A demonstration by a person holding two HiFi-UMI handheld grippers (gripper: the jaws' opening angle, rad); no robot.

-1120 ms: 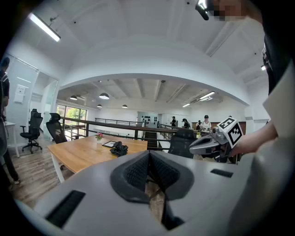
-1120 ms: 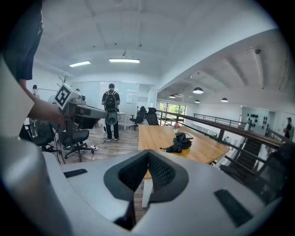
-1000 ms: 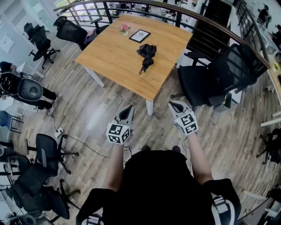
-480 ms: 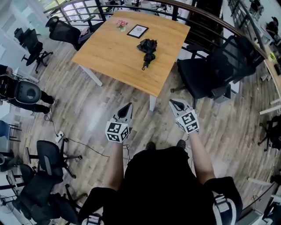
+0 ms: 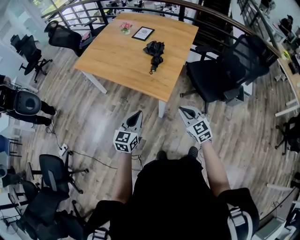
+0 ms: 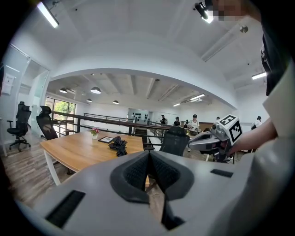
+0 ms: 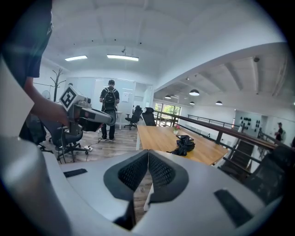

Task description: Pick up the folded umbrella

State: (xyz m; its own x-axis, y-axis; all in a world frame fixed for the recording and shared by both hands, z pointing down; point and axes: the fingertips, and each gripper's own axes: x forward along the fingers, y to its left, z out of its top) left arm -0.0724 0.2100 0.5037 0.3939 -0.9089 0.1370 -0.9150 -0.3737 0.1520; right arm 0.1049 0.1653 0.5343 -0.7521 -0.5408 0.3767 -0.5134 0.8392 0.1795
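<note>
A black folded umbrella [image 5: 154, 52] lies on a wooden table [image 5: 122, 61] ahead of me, handle toward the near edge. It also shows in the left gripper view as the umbrella [image 6: 119, 146] and in the right gripper view as the umbrella [image 7: 184, 144]. My left gripper [image 5: 137, 115] and right gripper [image 5: 182, 110] are held over the wooden floor, well short of the table, both shut with nothing between the jaws. In the left gripper view the left gripper [image 6: 149, 154] points past the table corner; the right gripper [image 7: 148, 153] points at the table's near end.
A picture frame [image 5: 143, 33] and a small flower pot [image 5: 125, 27] stand at the table's far side. Black office chairs [image 5: 220, 70] crowd the right of the table, another chair [image 5: 63, 33] the left. A railing [image 5: 154, 5] runs behind. A person [image 7: 109, 109] stands farther off.
The table and umbrella have drifted up and slightly left in the head view as I stepped closer. Both grippers kept their shut jaws and stayed side by side.
</note>
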